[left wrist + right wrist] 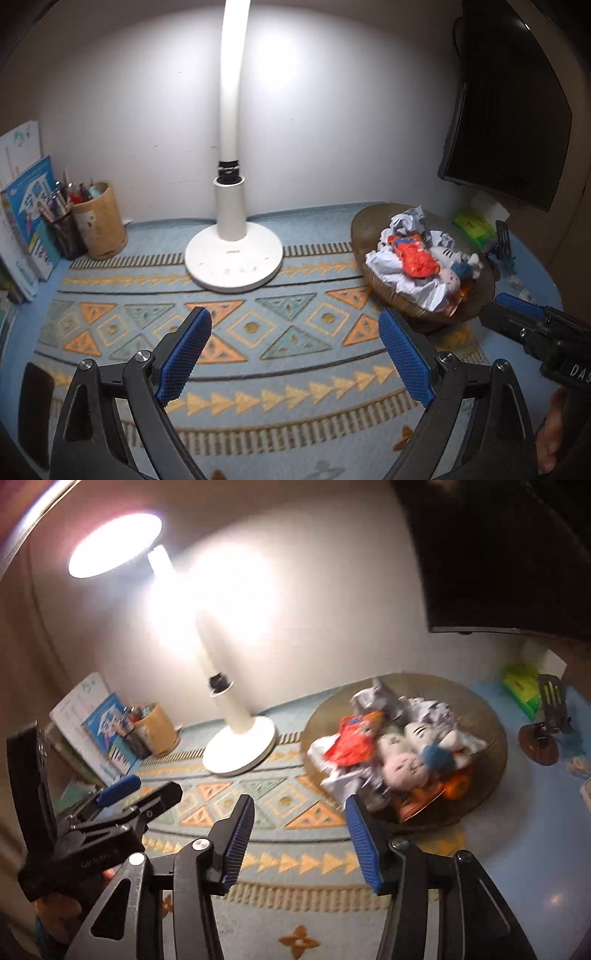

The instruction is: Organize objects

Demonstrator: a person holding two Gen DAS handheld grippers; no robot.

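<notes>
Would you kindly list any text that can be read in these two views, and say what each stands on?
"DA", cut off by the picture's edge: on the right gripper body.
Lamp base: a small grey mark, too small to read.
Books: cover print too small to read.
Left gripper body: faint embossed lettering, too blurred to read.
Green packet: print too blurred to read.

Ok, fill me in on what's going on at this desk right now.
A person is tidying a desk with a handheld gripper in each hand. Both the left gripper and the right gripper are open and empty, hovering over the patterned mat. The woven basket to the right already holds crumpled paper, an orange packet and plush toys. A lit white desk lamp stands behind the mat, with pen cups to its left.
</notes>
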